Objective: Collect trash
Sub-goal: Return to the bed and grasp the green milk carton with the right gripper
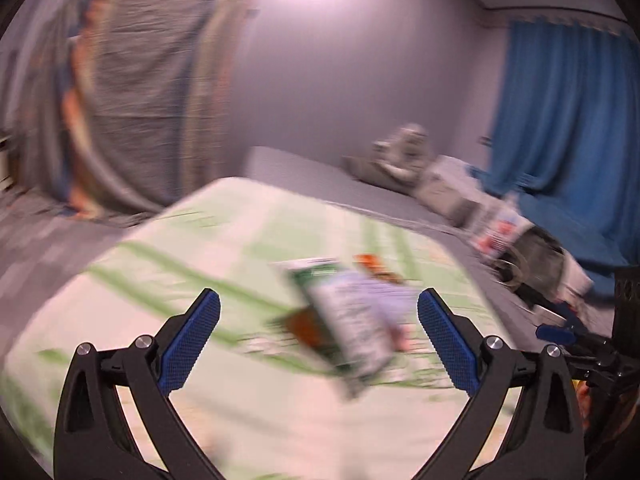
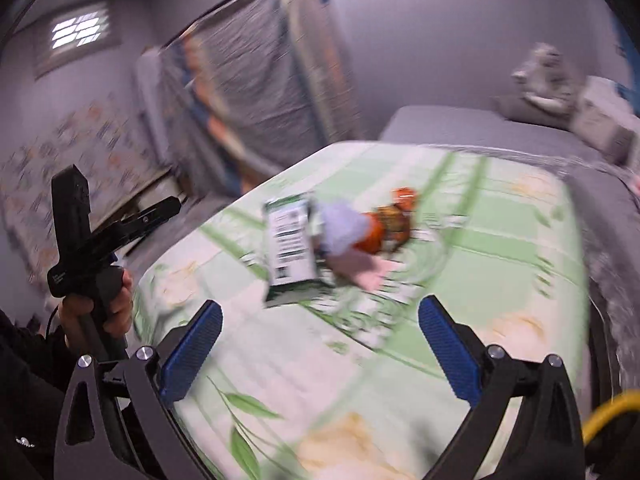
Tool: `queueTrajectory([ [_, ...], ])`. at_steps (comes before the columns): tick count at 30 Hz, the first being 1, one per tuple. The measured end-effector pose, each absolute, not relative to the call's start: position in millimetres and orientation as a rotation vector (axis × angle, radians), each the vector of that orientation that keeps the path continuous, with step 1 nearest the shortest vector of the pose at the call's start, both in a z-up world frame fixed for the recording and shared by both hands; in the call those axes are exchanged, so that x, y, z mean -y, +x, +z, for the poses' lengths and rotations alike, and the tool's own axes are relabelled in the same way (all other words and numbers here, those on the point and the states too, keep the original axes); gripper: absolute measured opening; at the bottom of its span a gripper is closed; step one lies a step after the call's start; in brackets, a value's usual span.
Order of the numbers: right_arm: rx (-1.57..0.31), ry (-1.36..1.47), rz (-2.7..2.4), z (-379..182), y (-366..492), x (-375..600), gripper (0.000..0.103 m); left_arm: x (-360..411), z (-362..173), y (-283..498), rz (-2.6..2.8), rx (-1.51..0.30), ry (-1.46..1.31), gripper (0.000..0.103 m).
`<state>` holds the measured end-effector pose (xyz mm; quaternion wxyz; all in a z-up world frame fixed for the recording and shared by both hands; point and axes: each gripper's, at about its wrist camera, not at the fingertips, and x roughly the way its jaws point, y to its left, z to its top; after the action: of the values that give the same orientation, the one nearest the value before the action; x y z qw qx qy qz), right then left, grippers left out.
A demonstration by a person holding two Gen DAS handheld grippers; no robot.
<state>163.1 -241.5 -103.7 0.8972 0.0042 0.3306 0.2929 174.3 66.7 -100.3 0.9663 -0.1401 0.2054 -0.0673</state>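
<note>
Your left gripper (image 1: 319,338) and right gripper (image 2: 320,346) both stand with their blue pads spread wide and nothing between them, hanging above the bed. The trash lies in a small heap on a green-and-white leaf-patterned sheet (image 2: 500,240): a green-and-white carton (image 2: 289,250) with a barcode, touching an orange wrapper (image 2: 390,224) and a pale crumpled piece just beside it. The sheet covers a grey mattress (image 1: 320,172) that shows along its far edge. A blue curtain (image 1: 568,112) hangs at one side, a plastic-draped rack (image 1: 152,92) stands against the grey wall, and folded bedding (image 1: 404,156) is piled near the curtain. Both views are motion-blurred.
</note>
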Motion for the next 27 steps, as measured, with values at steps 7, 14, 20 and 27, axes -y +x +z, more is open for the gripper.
queueTrajectory([
  [7,-0.842,-0.116,0.714,-128.2,235.1,138.8,0.095,-138.5,-129.9,167.1,-0.034,-0.474,-0.405,0.095],
  [14,-0.961,-0.156,0.672,-151.9,287.2,101.7,0.095,-149.2,-138.0,166.7,-0.071,-0.468,-0.418,0.095],
  [20,-1.018,-0.180,0.645,-166.5,308.3,87.2,0.095,-149.0,-149.9,169.7,-0.093,-0.484,-0.406,0.095],
  [27,-1.069,-0.146,0.655,-175.1,321.0,79.6,0.085,-152.2,-157.3,173.1,-0.097,-0.510,-0.411,0.095],
])
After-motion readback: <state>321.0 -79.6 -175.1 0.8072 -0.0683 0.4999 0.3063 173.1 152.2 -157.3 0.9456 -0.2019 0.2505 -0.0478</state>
